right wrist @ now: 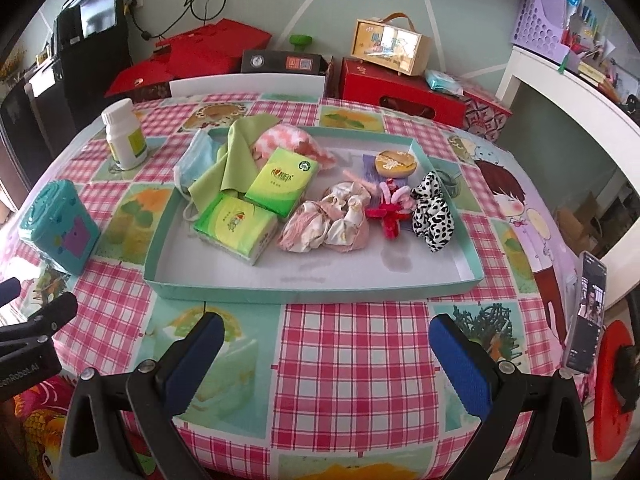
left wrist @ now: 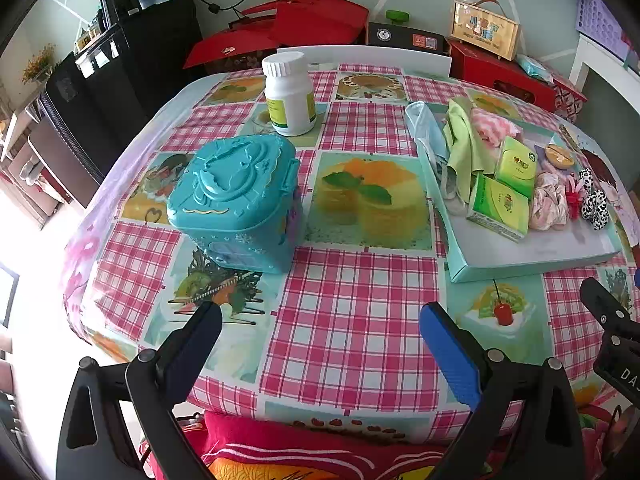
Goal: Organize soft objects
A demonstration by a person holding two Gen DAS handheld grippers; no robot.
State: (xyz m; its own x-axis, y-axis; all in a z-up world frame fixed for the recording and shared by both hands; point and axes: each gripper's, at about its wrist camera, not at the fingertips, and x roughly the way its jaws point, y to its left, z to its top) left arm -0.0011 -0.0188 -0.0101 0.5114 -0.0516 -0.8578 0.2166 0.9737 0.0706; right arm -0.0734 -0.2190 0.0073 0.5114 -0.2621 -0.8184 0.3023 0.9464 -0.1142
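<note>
Left gripper [left wrist: 320, 320] fingers wide apart, holding nothing, above the worktop [left wrist: 352, 300] near the teal box [left wrist: 236, 200]. Right gripper [right wrist: 326, 330] fingers wide too, empty, just before the tray [right wrist: 312, 290] holding tissue packs [right wrist: 256, 204], scrunchies [right wrist: 332, 220] and cloths [right wrist: 236, 148].

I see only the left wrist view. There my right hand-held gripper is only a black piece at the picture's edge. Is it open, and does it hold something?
Observer: The right hand-held gripper is open and holds nothing. It hangs over the tablecloth, on the near side of the tray.
Operator: Thank you. Does anything stand to the right of the tray that I might hit?
Observer: Yes. A phone stands upright near the table's right edge, apart from the tray, with its screen lit.
</note>
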